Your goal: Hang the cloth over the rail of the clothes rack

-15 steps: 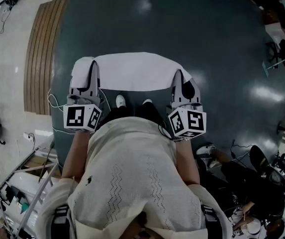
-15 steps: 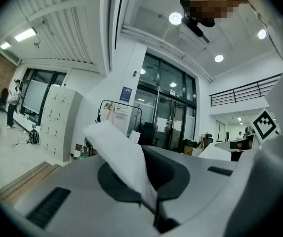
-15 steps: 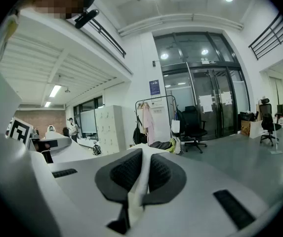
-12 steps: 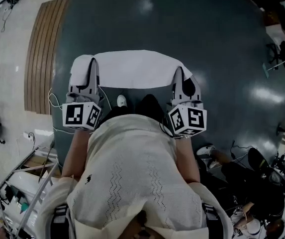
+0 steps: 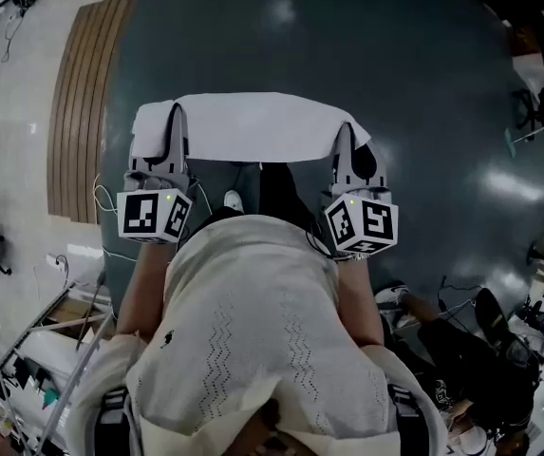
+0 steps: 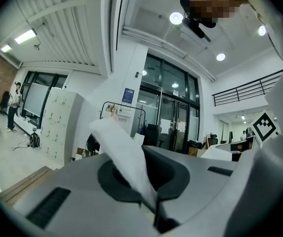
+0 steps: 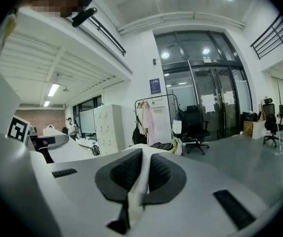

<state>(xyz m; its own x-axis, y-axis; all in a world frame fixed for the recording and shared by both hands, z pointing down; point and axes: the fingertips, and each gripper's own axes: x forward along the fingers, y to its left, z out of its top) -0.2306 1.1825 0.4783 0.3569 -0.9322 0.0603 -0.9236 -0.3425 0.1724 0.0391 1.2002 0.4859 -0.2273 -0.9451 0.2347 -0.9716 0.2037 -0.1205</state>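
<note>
A white cloth (image 5: 253,126) hangs stretched flat between my two grippers above the dark floor, in front of the person's body. My left gripper (image 5: 175,129) is shut on its left end, and the cloth (image 6: 124,157) rises in a fold from the closed jaws. My right gripper (image 5: 346,142) is shut on the right end, where a thin strip of cloth (image 7: 140,179) shows between the pads. A black clothes rack (image 7: 156,120) with garments on it stands far off by the glass doors. The left gripper view shows the rack (image 6: 123,115) too.
The floor below is a dark round area (image 5: 404,84) with a strip of wood slats (image 5: 82,103) to the left. Cluttered gear (image 5: 509,340) lies at the right. An office chair (image 7: 198,125) stands beside the rack. Grey lockers (image 6: 57,127) and a standing person (image 6: 14,107) are far left.
Both grippers and the stretched cloth have shifted a little forward, upward in the head view. The person's feet below have moved as in a step.
</note>
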